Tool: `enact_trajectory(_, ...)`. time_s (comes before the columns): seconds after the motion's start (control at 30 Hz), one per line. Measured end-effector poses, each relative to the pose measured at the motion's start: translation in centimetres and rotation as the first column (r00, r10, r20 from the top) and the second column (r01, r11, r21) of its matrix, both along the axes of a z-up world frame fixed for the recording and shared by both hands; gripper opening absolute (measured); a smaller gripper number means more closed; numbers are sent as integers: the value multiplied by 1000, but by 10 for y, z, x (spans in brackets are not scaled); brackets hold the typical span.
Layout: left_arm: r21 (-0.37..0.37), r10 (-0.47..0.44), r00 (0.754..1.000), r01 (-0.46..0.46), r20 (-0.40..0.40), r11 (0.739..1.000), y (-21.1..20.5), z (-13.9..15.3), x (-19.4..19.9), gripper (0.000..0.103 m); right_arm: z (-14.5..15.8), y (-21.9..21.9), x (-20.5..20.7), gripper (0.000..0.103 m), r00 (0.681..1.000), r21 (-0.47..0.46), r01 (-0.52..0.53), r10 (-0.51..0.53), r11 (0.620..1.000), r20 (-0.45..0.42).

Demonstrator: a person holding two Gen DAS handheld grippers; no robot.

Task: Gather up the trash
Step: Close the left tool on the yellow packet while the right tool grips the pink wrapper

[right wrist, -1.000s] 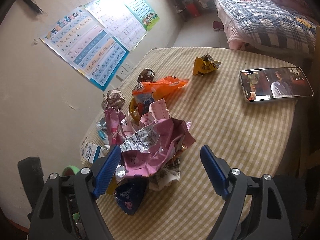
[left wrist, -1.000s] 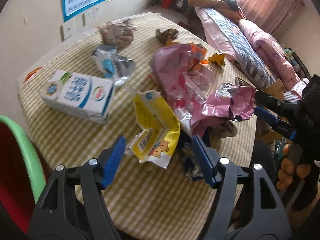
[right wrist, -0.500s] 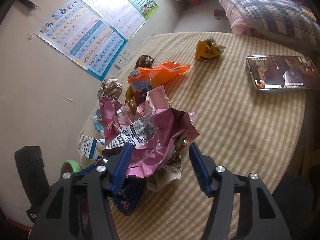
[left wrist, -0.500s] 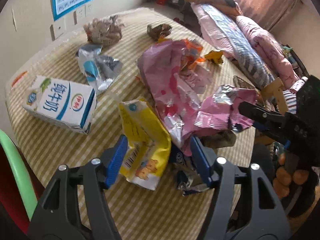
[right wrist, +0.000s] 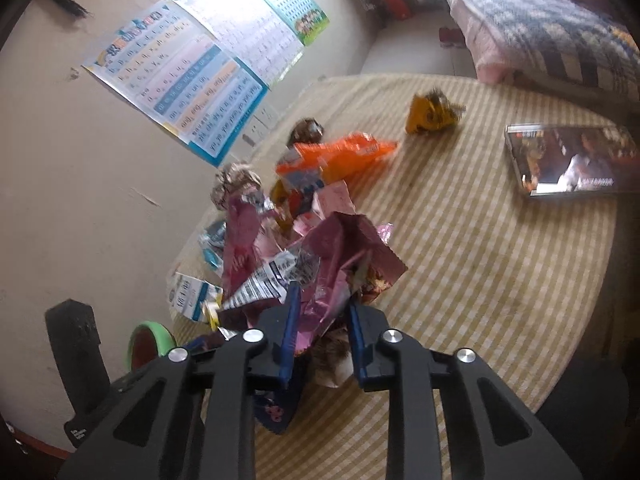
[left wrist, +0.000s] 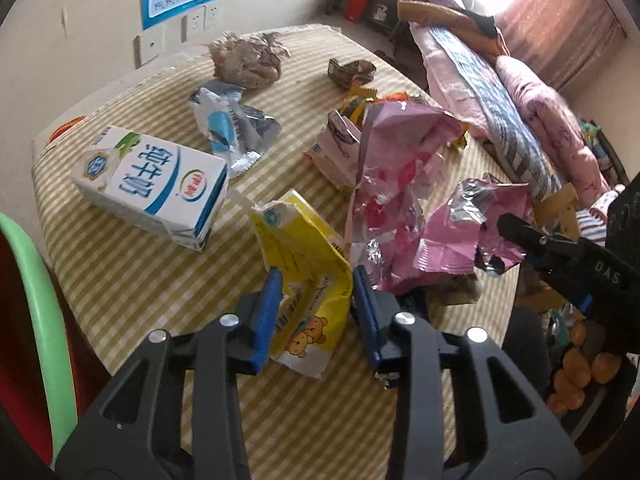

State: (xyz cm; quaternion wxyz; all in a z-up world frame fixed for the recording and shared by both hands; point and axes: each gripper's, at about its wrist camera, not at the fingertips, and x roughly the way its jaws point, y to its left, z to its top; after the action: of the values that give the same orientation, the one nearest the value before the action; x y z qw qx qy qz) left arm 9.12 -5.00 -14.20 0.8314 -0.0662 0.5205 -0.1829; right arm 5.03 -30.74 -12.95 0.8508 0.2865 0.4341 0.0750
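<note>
While the round desk (right wrist: 500, 280) with its striped cloth carries the whole litter, the greatest risk is to what is not trash: a phone (right wrist: 572, 162) lies at the far right with its screen lit, and a careless sweep of wrappers toward that side could drag or knock it off the edge. Next in size, the milk carton (left wrist: 152, 188) lies on its side at the left near the rim, above a green-rimmed bin (left wrist: 30, 300) beside the desk; a nudge might tip it past the bin rather than into it. The pink foil bag (right wrist: 344, 264) sits in the near middle of the heap, and the right hand-held gripper (right wrist: 320, 320) is closing narrow on its lower edge; crumpled foil is slick, so it may slide out or pull the neighbouring pink wrapper (left wrist: 392, 184) along with it. The yellow bear packet (left wrist: 308, 280) lies near the front edge, and the left hand-held gripper (left wrist: 314, 300) is closing on it with the pads pressing its sides; the thin packet is buckling there and could tear or slip free when lifted. Small scraps farther back, such as the brown crumpled paper (left wrist: 248, 58), could be overlooked.
</note>
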Motion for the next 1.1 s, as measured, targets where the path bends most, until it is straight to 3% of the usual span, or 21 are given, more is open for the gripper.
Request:
enact_trajectory(0.03,-7,4,1000,-4,9,1000,1,3,-3,29,4,1,-2,20,1000,-5,-1,1,1000,15)
enact_trajectory(0.07,-31,1,1000,-1,18,1000,3,7,-8,7,10,2,-4,17,999,-9,-5,5,1000,33)
enact_trajectory(0.1,-30,12,1000,-11,28,999,4,10,-12,3,14,4,-6,16,999,-13,-9,9,1000,46)
enact_trajectory(0.27,-62,55,996,-50,67,997,18,25,-26,0,31,21,-13,14,994,-38,-50,53,998,95)
enact_trajectory(0.4,-88,73,996,-68,55,994,26,25,-27,0,29,27,-12,14,995,-61,-60,64,996,78)
enact_trajectory(0.43,-98,83,995,-78,56,992,27,25,-28,2,27,26,-12,14,996,-60,-53,57,997,68)
enact_trajectory(0.5,-115,94,994,-88,48,989,29,23,-26,18,26,25,-14,14,997,-65,-47,51,997,62)
enact_trajectory(0.57,-139,104,994,-98,37,985,28,21,-22,52,25,25,-16,14,997,-82,-45,50,996,59)
enact_trajectory(0.6,-143,104,994,-98,36,985,26,20,-20,56,24,24,-15,14,997,-81,-44,49,996,53)
enact_trajectory(0.73,-100,90,996,-88,11,991,14,9,-9,57,14,22,-17,17,999,-65,-45,47,997,17)
enact_trajectory(0.8,-67,78,997,-78,0,995,9,3,-7,58,10,21,-17,24,999,-53,-40,40,998,3)
enact_trajectory(0.87,-21,71,997,-71,16,997,6,0,-5,62,8,20,-15,56,1000,-38,-27,27,999,-7)
enact_trajectory(1.1,92,76,997,-78,33,993,3,-6,-2,63,-11,23,-6,58,996,-17,-25,24,1000,-87)
